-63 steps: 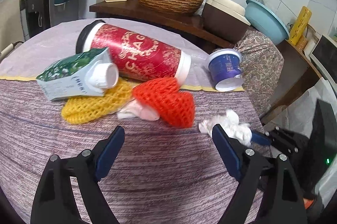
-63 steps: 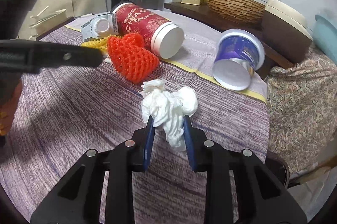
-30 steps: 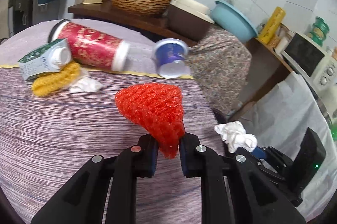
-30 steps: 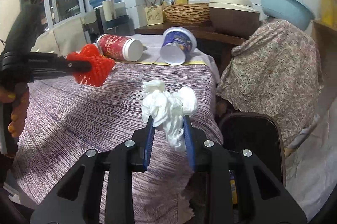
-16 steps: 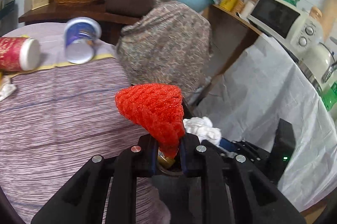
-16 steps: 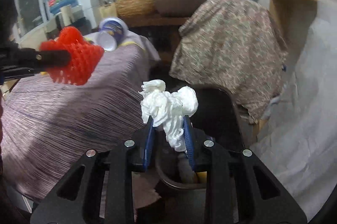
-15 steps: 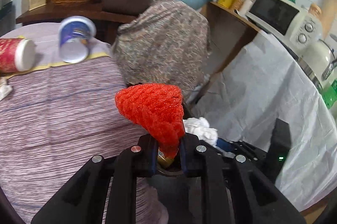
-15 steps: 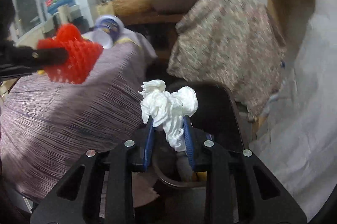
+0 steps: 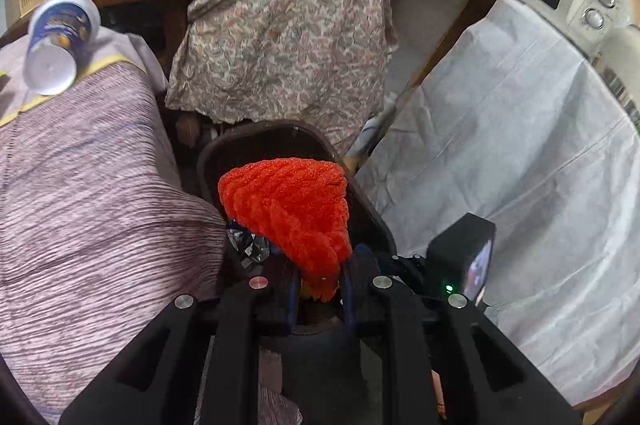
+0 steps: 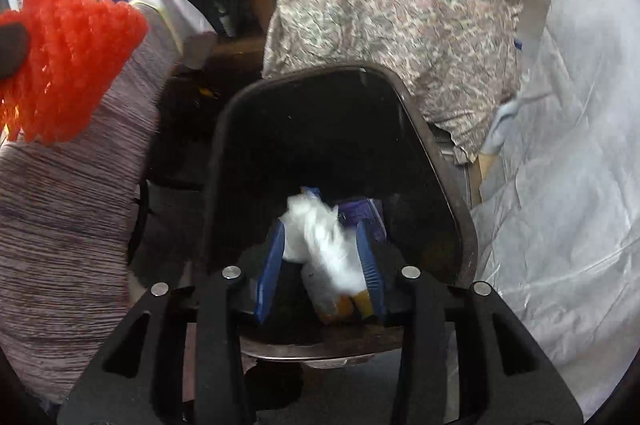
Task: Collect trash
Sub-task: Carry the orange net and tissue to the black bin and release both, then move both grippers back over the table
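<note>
My left gripper [image 9: 320,289] is shut on a red foam net [image 9: 288,209] and holds it over the near rim of a dark trash bin [image 9: 208,161] beside the table. In the right wrist view my right gripper [image 10: 320,265] hangs over the mouth of the bin [image 10: 448,185]. Its jaws are opening. A crumpled white tissue [image 10: 320,237] shows blurred between the blue pads, loose and slipping down. Wrappers and a bottle lie at the bottom of the bin. The red net [image 10: 68,45] appears at the left of that view.
A blue cup [image 9: 60,37] lies on its side on the purple-striped tablecloth [image 9: 80,185] at the left. A floral cloth [image 9: 288,25] covers something behind the bin. White sheeting [image 9: 520,145] drapes the right side. Shelves hold a basket, basin and microwave.
Both grippers have swung from the table to over the bin and sunk toward it. The right jaws have parted and the tissue has come loose. The left grip on the net is unchanged.
</note>
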A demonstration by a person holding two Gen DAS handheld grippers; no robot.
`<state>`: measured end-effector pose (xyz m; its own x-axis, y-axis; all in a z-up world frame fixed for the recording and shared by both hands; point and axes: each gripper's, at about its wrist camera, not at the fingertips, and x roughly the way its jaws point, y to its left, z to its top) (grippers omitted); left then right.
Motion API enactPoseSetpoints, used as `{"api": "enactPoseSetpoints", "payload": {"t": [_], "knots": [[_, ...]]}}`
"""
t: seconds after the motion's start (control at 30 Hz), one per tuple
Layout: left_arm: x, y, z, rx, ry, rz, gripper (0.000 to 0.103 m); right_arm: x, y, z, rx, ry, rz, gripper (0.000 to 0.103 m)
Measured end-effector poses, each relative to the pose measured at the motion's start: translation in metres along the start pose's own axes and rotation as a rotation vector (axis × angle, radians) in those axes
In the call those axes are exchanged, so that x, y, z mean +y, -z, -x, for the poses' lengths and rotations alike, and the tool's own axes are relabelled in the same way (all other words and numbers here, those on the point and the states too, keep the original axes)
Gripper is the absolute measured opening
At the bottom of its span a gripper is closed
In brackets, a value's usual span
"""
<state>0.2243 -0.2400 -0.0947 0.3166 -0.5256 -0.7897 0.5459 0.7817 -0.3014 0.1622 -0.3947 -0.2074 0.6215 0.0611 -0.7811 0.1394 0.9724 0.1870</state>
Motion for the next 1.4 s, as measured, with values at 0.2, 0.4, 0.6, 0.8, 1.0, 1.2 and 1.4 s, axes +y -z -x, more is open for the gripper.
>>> {"api": "enactPoseSetpoints", "payload": {"t": [0.2, 0.4, 0.6, 0.8, 1.0, 1.2, 1.4], "knots": [[-0.009, -0.005, -0.031, 0.058, -0.018, -0.021, 0.017, -0.005, 0.008, 0.019, -0.031, 0.005, -0.019, 0.056], [-0.020, -0.009, -0.057, 0.118, -0.023, -0.033, 0.017, -0.017, 0.021, 0.044, -0.055, 0.017, -0.045, 0.061], [-0.026, -0.013, -0.075, 0.151, -0.044, -0.052, 0.018, -0.028, 0.034, 0.058, -0.050, 0.040, -0.061, 0.062], [-0.027, -0.012, -0.082, 0.169, -0.055, -0.045, 0.052, -0.038, 0.041, 0.062, -0.043, 0.055, -0.086, 0.062], [-0.026, -0.012, -0.080, 0.159, -0.052, -0.033, 0.068, -0.036, 0.045, 0.061, -0.039, 0.055, -0.089, 0.062], [-0.029, -0.013, -0.071, 0.147, -0.032, -0.030, 0.074, -0.033, 0.047, 0.061, -0.037, 0.050, -0.092, 0.067], [-0.028, -0.015, -0.042, 0.084, -0.023, -0.038, 0.075, -0.029, 0.043, 0.066, -0.047, 0.048, -0.090, 0.071]]}}
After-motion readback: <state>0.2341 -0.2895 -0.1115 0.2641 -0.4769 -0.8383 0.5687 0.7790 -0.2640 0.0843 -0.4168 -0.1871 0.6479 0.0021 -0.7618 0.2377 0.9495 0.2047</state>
